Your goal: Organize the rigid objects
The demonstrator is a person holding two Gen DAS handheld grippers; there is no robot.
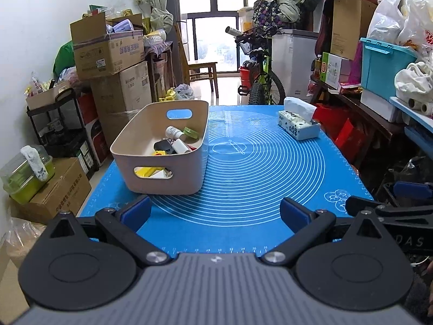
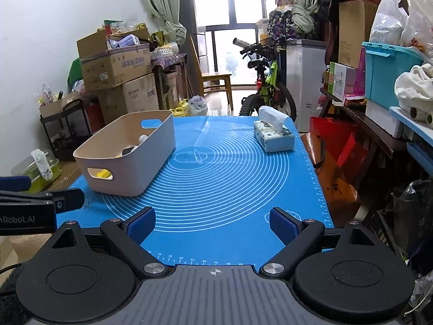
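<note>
The beige bin sits on the left part of the blue silicone mat, its long axis running away from the cameras toward the window, one handle cutout facing near and the other far. Inside it lie a white bottle tipped on its side with its cap end pointing right toward a green lid, a black item, a white block and yellow pieces seen through the near cutout; what the black one is cannot be made out from here.

The left gripper hovers over the mat's near edge, its jaws spread wide with nothing between them. The right gripper is likewise spread wide and empty, just beside the left one.

A tissue box stands on the far right of the mat, well apart from the bin. Beyond the table are stacked cardboard boxes, a bicycle, a wooden chair and a turquoise storage tub.
</note>
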